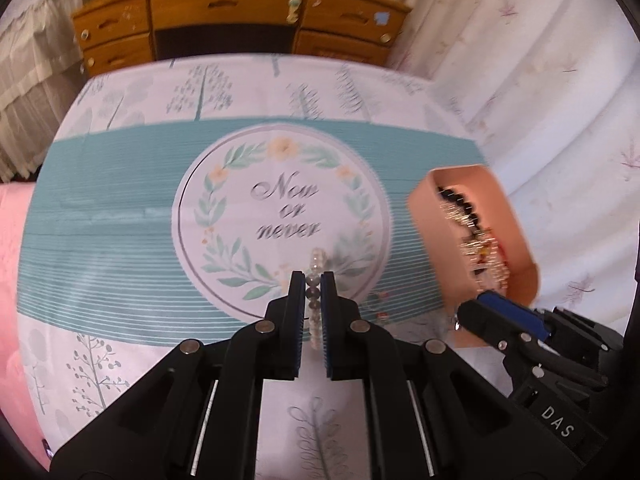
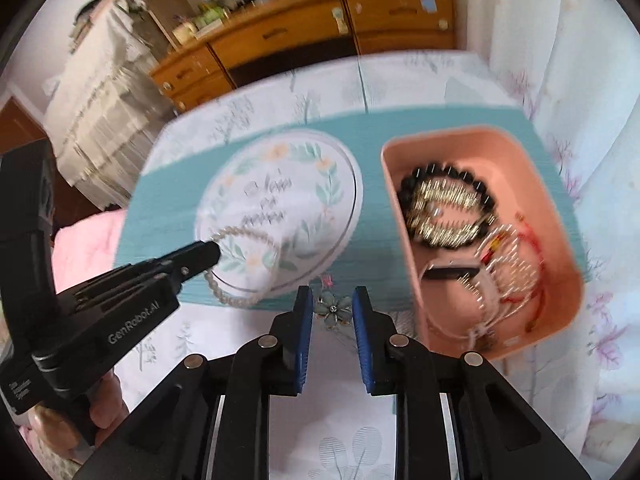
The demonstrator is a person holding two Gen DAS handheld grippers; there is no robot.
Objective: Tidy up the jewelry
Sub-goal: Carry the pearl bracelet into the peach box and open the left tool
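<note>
My left gripper (image 1: 312,276) is shut on a pale beaded bracelet (image 1: 316,264); in the right wrist view the bracelet (image 2: 244,236) hangs as a loop from the left gripper (image 2: 210,252) over the printed cloth. My right gripper (image 2: 331,294) is open with a flower-shaped jewel (image 2: 333,309) lying between its fingers on the cloth. A pink box (image 2: 560,216) to the right holds a black bead bracelet (image 2: 452,174), gold chains and red cord pieces. The box also shows in the left wrist view (image 1: 428,216), with the right gripper (image 1: 480,308) at its near end.
A white and teal printed cloth (image 1: 120,208) covers the table. A wooden dresser (image 1: 240,20) stands behind the table. White flowered fabric (image 1: 540,80) lies to the right, pink fabric (image 1: 8,260) to the left.
</note>
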